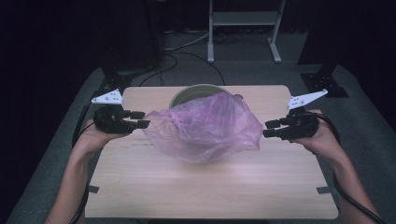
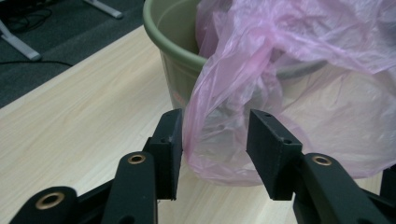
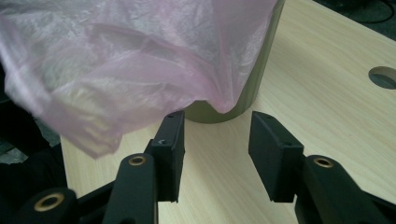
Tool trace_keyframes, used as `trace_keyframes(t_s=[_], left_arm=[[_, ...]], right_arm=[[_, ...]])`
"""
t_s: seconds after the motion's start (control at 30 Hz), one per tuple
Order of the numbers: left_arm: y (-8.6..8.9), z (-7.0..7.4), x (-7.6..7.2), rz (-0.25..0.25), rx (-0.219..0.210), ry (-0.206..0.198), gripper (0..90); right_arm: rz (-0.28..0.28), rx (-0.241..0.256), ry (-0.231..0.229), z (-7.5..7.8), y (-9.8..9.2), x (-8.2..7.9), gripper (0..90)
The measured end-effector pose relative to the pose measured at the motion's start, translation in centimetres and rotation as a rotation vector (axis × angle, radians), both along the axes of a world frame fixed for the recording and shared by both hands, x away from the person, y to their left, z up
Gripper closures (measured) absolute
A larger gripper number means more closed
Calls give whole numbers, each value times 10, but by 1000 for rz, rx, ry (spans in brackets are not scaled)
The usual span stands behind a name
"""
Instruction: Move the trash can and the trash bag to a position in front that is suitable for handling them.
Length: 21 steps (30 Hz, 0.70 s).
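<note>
No readable text, label or number shows anywhere.

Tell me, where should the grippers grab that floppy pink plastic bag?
Probably by the thin pink plastic bag's loose side edges, one gripper from each side. The left gripper already has a hanging fold between its open jaws; the right gripper faces the draped edge by the round green bin.

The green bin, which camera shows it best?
The left gripper view: the green bin shows its rim, inside wall and outer side. The high view shows just a rim arc behind the pink bag. The right gripper view shows its lower side.
</note>
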<state>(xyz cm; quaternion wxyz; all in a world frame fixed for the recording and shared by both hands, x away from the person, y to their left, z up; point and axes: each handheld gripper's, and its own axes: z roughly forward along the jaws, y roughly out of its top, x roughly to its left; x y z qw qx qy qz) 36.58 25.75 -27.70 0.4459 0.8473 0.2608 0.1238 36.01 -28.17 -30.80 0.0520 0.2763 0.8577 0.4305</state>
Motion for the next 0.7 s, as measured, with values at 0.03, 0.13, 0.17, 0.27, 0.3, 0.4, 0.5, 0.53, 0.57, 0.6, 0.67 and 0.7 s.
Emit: trace_keyframes(t_s=[0.03,0.13,0.17,0.27,0.3,0.4,0.5,0.53,0.57,0.6,0.67,0.7], left_arm=[[0,3,-1,0,-2,-7,540],[-1,7,-3,-13,-7,-16,524],[-2,8,-4,-19,-2,-18,518],[-6,9,-4,-34,6,-20,493],[-7,9,-4,-38,8,-21,486],[-10,9,-2,-47,13,-23,467],[-16,11,0,-59,23,-26,447],[-18,11,1,-62,26,-25,440],[-20,10,2,-65,31,-24,435],[-20,10,2,-65,31,-24,431],[-24,9,5,-70,37,-18,420],[-28,6,9,-67,50,-7,413]], right_arm=[[-1,-1,-6,2,-2,-2,546],[-9,-5,-23,9,-9,-9,532],[-12,-4,-28,12,-10,-10,526],[-6,2,-50,20,-11,-13,512],[-2,8,-56,23,-10,-14,508],[14,12,-78,31,-5,-15,497],[36,10,-107,39,7,-14,472],[43,8,-116,41,12,-13,463],[52,8,-124,43,17,-12,456],[60,7,-131,44,23,-11,449],[74,1,-143,46,34,-7,441],[79,-5,-144,47,39,-5,440]])
